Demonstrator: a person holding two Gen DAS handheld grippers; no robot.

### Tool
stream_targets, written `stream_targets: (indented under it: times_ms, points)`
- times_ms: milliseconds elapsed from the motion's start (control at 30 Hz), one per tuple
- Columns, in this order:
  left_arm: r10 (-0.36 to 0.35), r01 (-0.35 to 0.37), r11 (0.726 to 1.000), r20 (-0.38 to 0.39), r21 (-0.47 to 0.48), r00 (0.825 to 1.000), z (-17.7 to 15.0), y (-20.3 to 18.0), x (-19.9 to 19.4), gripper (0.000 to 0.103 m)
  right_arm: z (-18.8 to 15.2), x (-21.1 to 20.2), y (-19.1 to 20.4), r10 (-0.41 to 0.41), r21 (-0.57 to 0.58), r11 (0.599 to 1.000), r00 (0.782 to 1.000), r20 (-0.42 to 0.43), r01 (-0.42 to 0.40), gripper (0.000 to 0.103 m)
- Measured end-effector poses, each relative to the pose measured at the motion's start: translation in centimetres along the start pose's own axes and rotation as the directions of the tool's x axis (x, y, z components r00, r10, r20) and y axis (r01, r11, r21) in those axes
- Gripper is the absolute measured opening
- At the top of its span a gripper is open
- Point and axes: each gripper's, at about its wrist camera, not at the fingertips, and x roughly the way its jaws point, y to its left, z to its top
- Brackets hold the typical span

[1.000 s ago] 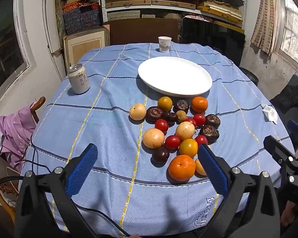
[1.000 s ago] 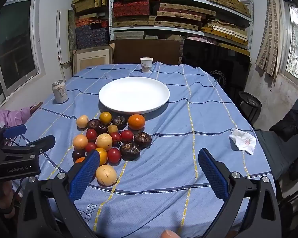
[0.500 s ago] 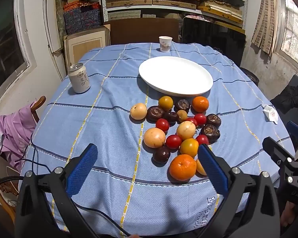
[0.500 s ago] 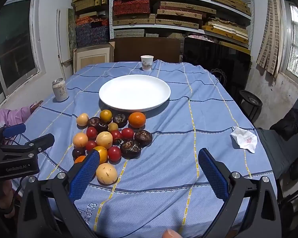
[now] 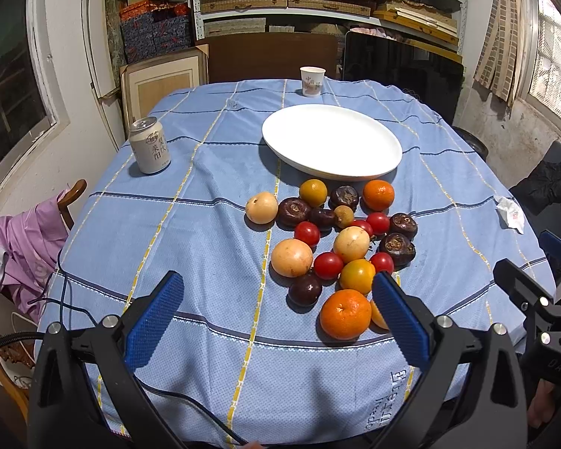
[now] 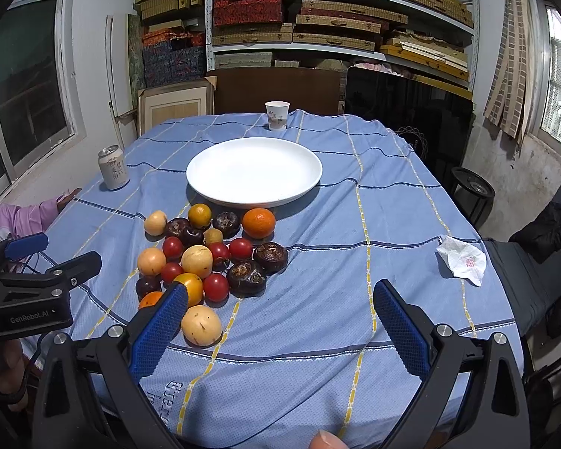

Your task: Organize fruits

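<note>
Barely anything has moved: both your grippers have drifted slightly nearer the fruits (image 5: 333,239).
Left gripper (image 5: 276,318) and right gripper (image 6: 280,321) fingers stay spread, empty; fruits lie just ahead, plate (image 6: 213,157) beyond them.

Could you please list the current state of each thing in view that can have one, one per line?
Left tool: open, holding nothing, above the table edge.
Right tool: open, holding nothing.
Round white plate: bare, no fruit on it.
Silver drink can: upright; whether opened cannot be told.
White paper cup: upright, contents not visible.
Pile of mixed fruit: loose on the blue cloth, beside the plate.
White tissue: crumpled.
</note>
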Motion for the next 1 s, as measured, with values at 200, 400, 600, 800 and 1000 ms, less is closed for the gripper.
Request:
stream_targets:
  times_ms: [200, 400, 600, 800, 1000]
  points:
    - [0.0, 0.0, 1.0, -0.001, 0.0, 1.0, 0.0, 0.0, 0.0, 0.099, 0.1, 0.0, -0.1, 0.001, 0.002, 1.0, 1.0, -0.004, -0.001, 0.1]
    - [0.0, 0.0, 1.0, -0.001, -0.001, 1.0, 0.0, 0.0, 0.0, 0.099, -0.1, 0.1, 0.0, 0.002, 0.001, 1.0, 1.0, -0.003, -0.002, 0.1]
    - [0.002, -0.002, 1.0, -0.002, -0.001, 1.0, -0.4, 0.7, 0.2, 0.099, 0.1, 0.0, -0.1, 0.002, 0.002, 1.0, 1.0, -0.006, -0.002, 0.1]
    - [-0.021, 0.021, 1.0, 0.009, 0.017, 1.0, -0.9, 0.6, 0.4, 0.099, -0.4, 0.4, 0.1, 0.003, 0.0, 1.0, 1.0, -0.008, -0.003, 0.1]
    - [-0.013, 0.014, 1.0, -0.05, 0.019, 0.999, -0.5, -0.1, 1.0, 0.099, -0.5, 0.5, 0.1, 0.008, 0.005, 1.0, 1.0, -0.004, -0.008, 0.1]
